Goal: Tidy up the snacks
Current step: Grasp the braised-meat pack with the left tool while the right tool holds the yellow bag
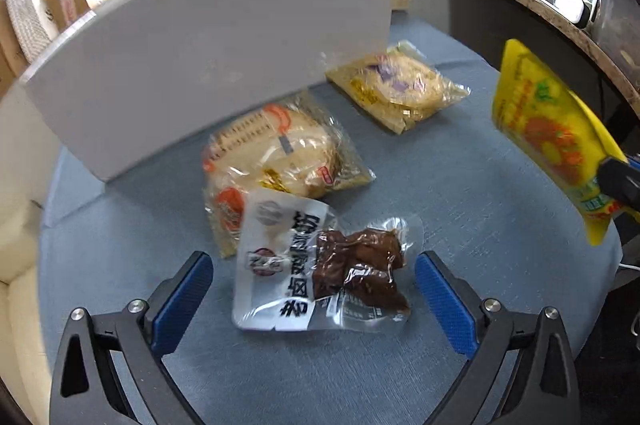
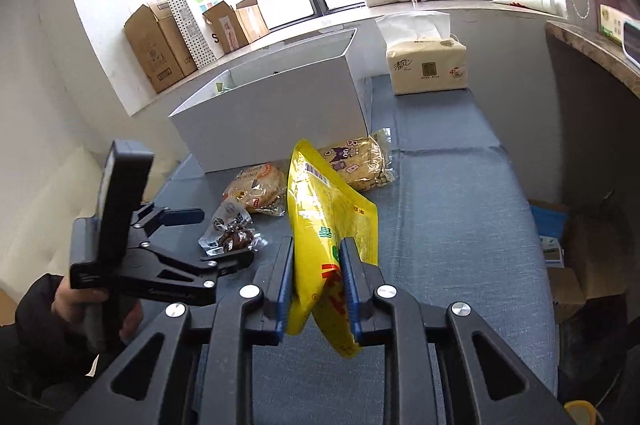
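Two grippers we hold: right gripper (image 2: 316, 279) clenched on a glossy yellow plastic pouch (image 2: 334, 225), left gripper (image 1: 314, 283) spread wide around a clear vacuum-sealed pack of brown meat (image 1: 320, 265).

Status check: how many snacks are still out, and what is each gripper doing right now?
Done: unclear, since the white box hides most of its contents. In hand: the right gripper grips the yellow pouch off the surface. Left: three packets, the braised-meat pack between the open left gripper fingers, the orange-print bread and the purple-print bread.
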{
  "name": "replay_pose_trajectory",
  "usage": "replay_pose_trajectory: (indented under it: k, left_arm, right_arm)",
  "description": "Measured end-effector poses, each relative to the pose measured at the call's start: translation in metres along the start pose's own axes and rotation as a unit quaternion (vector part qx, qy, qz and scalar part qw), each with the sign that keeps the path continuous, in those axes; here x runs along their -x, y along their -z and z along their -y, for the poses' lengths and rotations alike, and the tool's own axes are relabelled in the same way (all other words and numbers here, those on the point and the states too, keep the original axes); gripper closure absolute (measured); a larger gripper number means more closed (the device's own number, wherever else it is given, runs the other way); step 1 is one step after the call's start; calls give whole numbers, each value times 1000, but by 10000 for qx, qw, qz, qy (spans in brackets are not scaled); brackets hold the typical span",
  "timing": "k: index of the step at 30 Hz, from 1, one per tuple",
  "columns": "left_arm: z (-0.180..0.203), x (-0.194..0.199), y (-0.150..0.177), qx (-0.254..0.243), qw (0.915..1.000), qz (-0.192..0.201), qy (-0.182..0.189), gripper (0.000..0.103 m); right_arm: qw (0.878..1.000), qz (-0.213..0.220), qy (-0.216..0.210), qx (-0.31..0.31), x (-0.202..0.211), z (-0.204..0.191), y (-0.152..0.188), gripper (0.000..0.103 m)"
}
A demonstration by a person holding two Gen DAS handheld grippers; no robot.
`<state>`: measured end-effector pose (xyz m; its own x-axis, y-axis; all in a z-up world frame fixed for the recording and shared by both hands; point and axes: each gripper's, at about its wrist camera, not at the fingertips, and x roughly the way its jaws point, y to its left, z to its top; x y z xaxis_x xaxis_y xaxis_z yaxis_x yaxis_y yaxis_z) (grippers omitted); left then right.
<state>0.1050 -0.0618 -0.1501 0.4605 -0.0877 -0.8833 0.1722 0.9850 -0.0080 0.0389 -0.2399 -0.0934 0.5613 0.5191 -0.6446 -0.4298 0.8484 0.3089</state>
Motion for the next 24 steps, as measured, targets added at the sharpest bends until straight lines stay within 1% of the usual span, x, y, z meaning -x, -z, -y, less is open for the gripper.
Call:
replay_pose_trajectory:
  k: [1, 5, 6, 7, 10, 12, 15, 16, 19, 20, 24]
  left_arm:
    - [-2, 0, 0, 5, 9999, 73, 88, 0]
    - [-5, 12, 0, 31, 9999, 144, 45, 1]
    - [-5, 17, 0, 49, 9998, 164, 29, 8]
    - [-5, 23, 1, 64, 9997, 234, 21, 18]
    - [-9, 43, 5, 147, 9991, 339, 224, 27]
    - [-7, 60, 7, 74, 9983, 501, 298, 49]
    - [-13, 72, 8, 193, 9983, 375, 401, 52]
    - [-16, 73, 7, 251, 9978, 404, 470, 52]
    - [-29, 85, 10, 440, 9957, 446, 683, 59]
    - [-32, 92, 10, 485, 9949, 473, 745, 60]
    - [-45, 108, 14, 565, 9936, 600, 766, 60]
  right_arm:
    - [10000, -11, -21, -19, 0, 1, 0, 79]
    - [9999, -47, -65, -89, -3, 3, 2, 79]
    - [9999, -53, -69, -92, -3, 3, 3, 79]
    - [9999, -58, -72, -84, -3, 2, 3, 79]
    - [9999, -46, -84, -55, -3, -1, 3, 79]
    - [9999, -53, -92, -75, -3, -1, 2, 79]
    - [9999, -57, -104, -86, -3, -1, 2, 79]
    - [9999, -62, -89, -101, -4, 0, 2, 79]
    - [9999, -68, -108, -102, -3, -2, 1, 79]
    - [9999, -77, -85, -91, -3, -2, 1, 79]
    - [9999, -53, -101, -83, -2, -5, -1, 79]
